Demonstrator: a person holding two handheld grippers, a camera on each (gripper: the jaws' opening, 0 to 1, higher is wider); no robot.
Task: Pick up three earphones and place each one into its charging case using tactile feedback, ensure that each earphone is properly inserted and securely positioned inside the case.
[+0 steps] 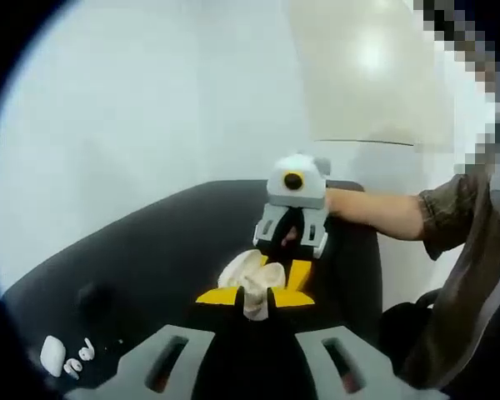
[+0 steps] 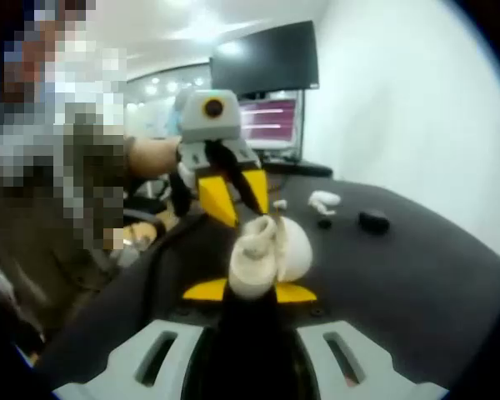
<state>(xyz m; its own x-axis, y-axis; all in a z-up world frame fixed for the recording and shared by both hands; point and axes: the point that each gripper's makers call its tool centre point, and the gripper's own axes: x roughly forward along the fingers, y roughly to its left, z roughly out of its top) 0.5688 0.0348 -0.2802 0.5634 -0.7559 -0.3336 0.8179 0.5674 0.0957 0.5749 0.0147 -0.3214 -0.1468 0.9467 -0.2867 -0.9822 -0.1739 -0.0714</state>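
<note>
A white charging case (image 2: 271, 254) with its lid open is held clamped between the yellow-tipped jaws of the right gripper (image 2: 250, 292), raised above the black table (image 2: 417, 283). In the left gripper view the same case (image 1: 252, 279) is seen between both grippers, with the right gripper (image 1: 293, 250) facing the camera from the far side and a person's forearm (image 1: 375, 212) behind it.

In the right gripper view the left gripper (image 2: 233, 200) is seen coming in from the far left, its yellow jaws angled down and set slightly apart just above the open case. A small white piece, probably an earphone (image 2: 279, 206), is seen at the tips, but whether it is gripped cannot be told. In the left gripper view the left gripper (image 1: 248, 312) is partly hidden by the case, so its state cannot be told there either.

On the table, a second white case (image 1: 52, 354) and two loose white earphones (image 1: 79, 358) are seen at the near left in the left gripper view. In the right gripper view, a white case (image 2: 323, 200) and a dark object (image 2: 373, 221) are seen on the far right of the table, and a monitor (image 2: 271, 125) is seen beyond.
</note>
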